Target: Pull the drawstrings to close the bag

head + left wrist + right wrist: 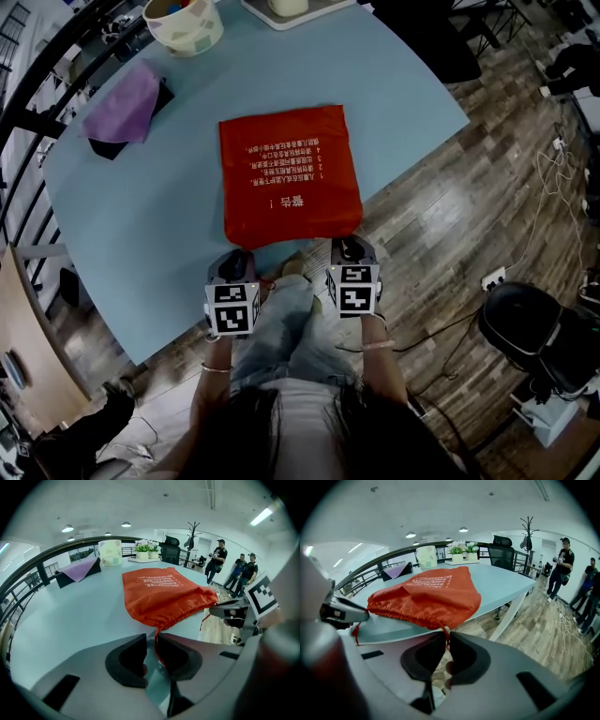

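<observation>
While the red bag (286, 173) lies flat on the blue table (141, 234), gathered mouth at the near edge, we hold our left gripper (151, 641) narrowly parted around the left drawstring (157, 644), not pressing it. Our right gripper (446, 641) is pinched on the right drawstring (446, 633).

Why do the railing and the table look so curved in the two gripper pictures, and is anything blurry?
Left gripper view: the wide-angle lens bows the railing and blackens the corners; the foreground at right is blurred. Right gripper view: same bowing of the table; ceiling lamps glow without harsh glare. Head view: even light, red bag sharp.
</observation>
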`<act>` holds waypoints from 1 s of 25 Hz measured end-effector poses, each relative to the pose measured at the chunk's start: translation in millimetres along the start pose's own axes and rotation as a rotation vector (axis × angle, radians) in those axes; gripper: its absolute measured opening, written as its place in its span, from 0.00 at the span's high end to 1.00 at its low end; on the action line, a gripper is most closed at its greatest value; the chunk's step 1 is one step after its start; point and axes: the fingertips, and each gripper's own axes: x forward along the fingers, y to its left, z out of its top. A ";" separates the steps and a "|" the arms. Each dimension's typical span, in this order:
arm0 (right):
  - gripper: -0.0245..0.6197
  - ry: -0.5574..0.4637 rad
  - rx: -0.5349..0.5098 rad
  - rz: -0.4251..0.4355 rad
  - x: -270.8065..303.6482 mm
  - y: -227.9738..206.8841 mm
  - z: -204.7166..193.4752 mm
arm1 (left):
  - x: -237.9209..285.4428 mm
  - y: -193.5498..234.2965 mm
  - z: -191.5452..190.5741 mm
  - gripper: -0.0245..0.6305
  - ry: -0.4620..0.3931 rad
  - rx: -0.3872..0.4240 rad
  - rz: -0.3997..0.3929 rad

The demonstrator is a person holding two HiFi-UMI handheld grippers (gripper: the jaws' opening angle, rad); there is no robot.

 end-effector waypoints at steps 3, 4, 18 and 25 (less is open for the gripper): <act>0.91 -0.009 0.003 -0.003 -4.3 0.2 2.4 | -0.8 2.6 1.3 0.93 -0.020 -0.014 0.012; 0.91 -0.013 -0.004 -0.001 -5.3 0.4 3.0 | -0.9 2.9 1.6 0.93 -0.022 -0.014 0.012; 0.92 0.004 -0.005 -0.024 -19.3 -7.9 -2.2 | -9.1 9.3 4.2 0.93 -0.033 0.011 0.046; 0.92 0.022 0.045 -0.051 -29.0 -17.4 -8.5 | -15.3 10.3 4.4 0.93 -0.035 -0.010 0.056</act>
